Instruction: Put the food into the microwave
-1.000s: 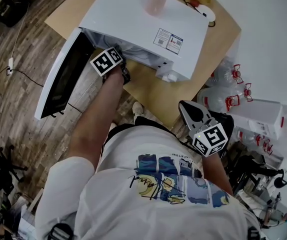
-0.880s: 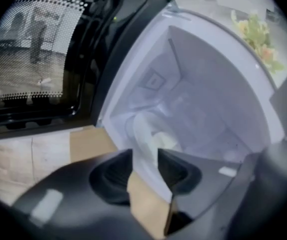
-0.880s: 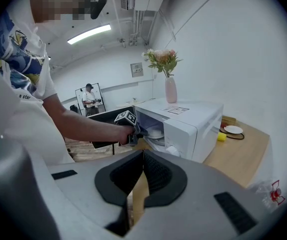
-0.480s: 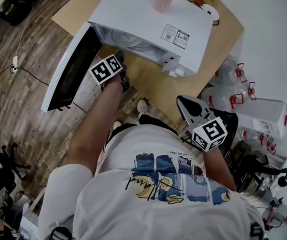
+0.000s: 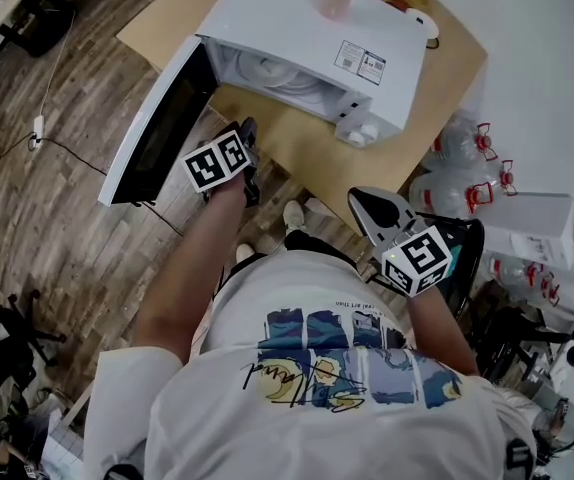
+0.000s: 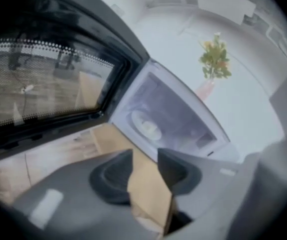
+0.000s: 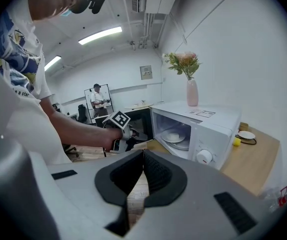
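From the head view, can see the food (image 5: 277, 71) on its plate inside the microwave (image 5: 307, 18), with the door (image 5: 162, 128) wide open. From the left gripper (image 6: 144, 156) view, shows jaws apart and empty near the door, maybe ready to push it shut. From the right gripper (image 7: 143, 154) view, shows jaws pressed together on nothing, kept back out of the way

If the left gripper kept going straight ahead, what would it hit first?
Likely the plate inside the open microwave: the left gripper aims into that cavity, though depth is unclear.

Right gripper (image 7: 143, 154) jaws pressed together, empty — beyond, the open microwave (image 7: 211, 126) holds the food (image 7: 174, 136).
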Motion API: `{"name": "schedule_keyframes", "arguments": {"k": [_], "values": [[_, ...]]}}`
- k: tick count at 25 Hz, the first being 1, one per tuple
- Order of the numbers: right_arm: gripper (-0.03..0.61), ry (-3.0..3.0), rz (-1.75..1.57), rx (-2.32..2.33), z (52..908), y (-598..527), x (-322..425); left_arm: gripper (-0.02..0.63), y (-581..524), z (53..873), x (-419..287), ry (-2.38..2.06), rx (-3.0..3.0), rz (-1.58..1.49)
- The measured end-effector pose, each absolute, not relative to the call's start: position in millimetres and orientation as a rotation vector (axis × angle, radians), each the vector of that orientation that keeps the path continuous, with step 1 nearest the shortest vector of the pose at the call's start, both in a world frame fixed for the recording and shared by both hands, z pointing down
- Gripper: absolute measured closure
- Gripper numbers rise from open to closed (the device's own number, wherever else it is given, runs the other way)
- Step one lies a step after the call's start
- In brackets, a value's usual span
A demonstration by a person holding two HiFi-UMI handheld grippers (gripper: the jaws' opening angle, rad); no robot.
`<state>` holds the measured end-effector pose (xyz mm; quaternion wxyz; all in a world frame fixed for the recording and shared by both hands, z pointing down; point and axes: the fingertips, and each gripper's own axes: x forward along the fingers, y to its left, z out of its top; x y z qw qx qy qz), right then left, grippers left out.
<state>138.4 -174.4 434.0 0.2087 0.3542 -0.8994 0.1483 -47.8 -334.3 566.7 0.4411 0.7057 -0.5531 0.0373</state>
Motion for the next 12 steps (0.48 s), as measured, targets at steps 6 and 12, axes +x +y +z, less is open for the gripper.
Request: {"name": "schedule_keyframes", "arguments": {"k": [6,12], "values": [[0.571,-2.513,0.406,0.953,434,-154,120,0.473,-287,537,-49,-1.294,1.873,0.098],[0.571,-2.527,0.398,0.939,431,-137,100,0.529,-227,499,-52,-1.201,2.044,0.129]]}}
